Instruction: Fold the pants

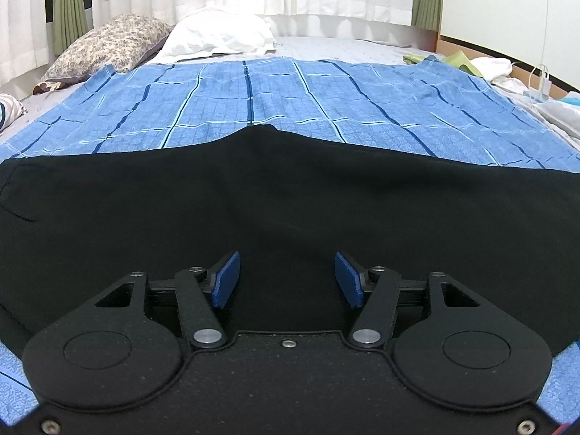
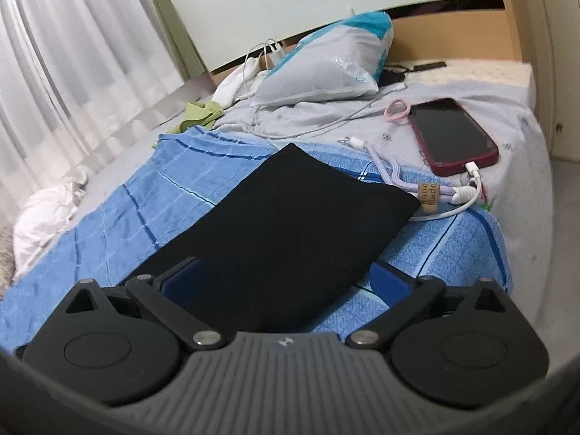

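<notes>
Item: your black fabric pants (image 1: 275, 195), flat on the blue checked blanket (image 1: 275, 94), long axis running crosswise ahead of your left gripper (image 1: 287, 278) (released, nothing between its pads). Your right gripper (image 2: 286, 282), spread wide and empty, faces one narrow end; only its view shows the red-cased phone (image 2: 453, 137).

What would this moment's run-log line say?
left hand-held gripper: open above black pants | right hand-held gripper: open, holding nothing | pants flat on blue blanket
</notes>
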### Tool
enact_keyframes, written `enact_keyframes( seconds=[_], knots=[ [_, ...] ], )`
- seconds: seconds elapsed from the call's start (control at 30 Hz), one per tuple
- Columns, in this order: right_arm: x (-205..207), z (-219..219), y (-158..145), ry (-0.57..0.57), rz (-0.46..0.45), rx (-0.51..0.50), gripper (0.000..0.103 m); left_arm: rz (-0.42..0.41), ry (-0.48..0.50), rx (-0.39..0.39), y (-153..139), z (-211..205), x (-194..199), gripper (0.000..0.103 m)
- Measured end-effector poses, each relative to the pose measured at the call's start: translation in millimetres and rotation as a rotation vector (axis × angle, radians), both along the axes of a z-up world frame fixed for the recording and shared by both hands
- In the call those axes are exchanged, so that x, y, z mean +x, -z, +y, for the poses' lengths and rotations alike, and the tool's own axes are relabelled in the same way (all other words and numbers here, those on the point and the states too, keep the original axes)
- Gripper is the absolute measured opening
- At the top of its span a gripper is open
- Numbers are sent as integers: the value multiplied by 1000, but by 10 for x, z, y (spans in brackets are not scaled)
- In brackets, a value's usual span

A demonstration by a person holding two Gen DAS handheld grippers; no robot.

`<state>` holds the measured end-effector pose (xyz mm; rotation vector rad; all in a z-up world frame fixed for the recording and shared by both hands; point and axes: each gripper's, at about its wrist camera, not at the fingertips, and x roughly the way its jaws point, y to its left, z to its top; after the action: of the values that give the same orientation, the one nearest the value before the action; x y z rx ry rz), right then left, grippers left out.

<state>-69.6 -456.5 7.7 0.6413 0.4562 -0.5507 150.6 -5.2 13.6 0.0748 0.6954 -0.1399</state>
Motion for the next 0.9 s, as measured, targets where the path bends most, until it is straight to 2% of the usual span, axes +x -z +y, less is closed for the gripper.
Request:
enact_keyframes(
  seconds=[0.1,0.17,0.27,0.33,0.53,0.6,0.63,0.67,0.7,0.73,0.8,0.9],
  knots=[
    [-26,0,29,-78,8,49,103,0,-2,10,2,-27,6,60],
    [-2,18,93,-94,29,46,103,-2,-2,17,5,-42,1,60],
    [63,-75,229,-47,40,48,102,-3,-6,22,6,-61,2,61],
    [106,-216,327,-10,3,67,100,-3,-9,23,6,-70,4,61],
    [421,-553,404,53,-6,49,96,-5,-8,25,8,-74,-1,61],
    [526,-607,396,64,8,30,86,-5,-8,23,9,-73,-1,61],
    [563,-617,384,72,14,28,72,-5,-8,22,6,-73,-2,61],
    [584,-624,362,81,21,27,57,-4,-9,20,2,-73,-1,61],
    [600,-632,343,83,25,35,24,0,-11,18,-3,-74,-2,61],
    [604,-659,335,76,14,70,11,5,-13,18,-19,-73,-4,61],
    [624,-695,300,76,-18,121,8,14,-6,25,-64,-63,-27,60],
    [841,-540,56,69,-8,34,8,9,-6,8,-126,50,-82,51]
  ],
)
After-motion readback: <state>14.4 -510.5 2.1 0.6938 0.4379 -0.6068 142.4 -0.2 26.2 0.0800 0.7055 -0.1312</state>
